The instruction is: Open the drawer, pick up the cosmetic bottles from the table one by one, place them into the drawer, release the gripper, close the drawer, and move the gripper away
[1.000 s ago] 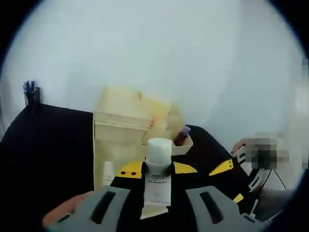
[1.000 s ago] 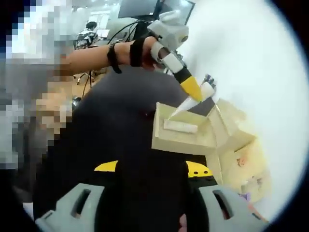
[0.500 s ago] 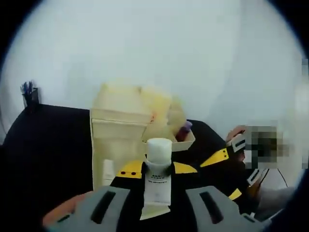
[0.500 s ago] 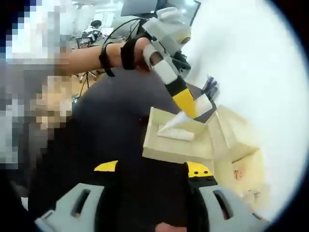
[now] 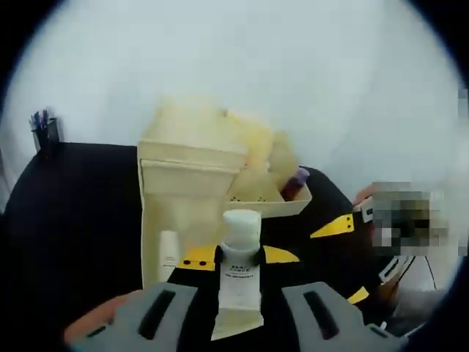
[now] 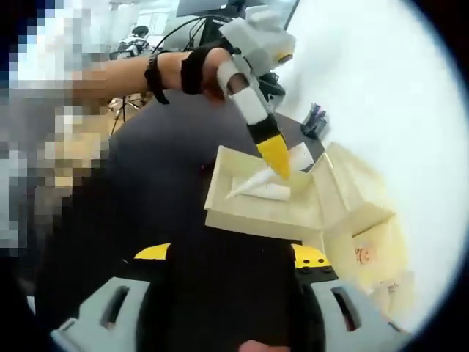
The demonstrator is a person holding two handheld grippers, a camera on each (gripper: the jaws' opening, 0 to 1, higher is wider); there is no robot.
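Lower now, the left gripper (image 6: 272, 155) slants into the open drawer (image 6: 253, 209), clenching a white tube (image 5: 237, 275). Right gripper (image 6: 238, 290) hangs back, jaws spread, holding nothing.

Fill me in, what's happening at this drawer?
A person is loading cosmetics into the open cream drawer. The left hand-held gripper holds a white tube just above or inside the drawer, where another tube lies. The right hand-held gripper waits in front, open and holding nothing.
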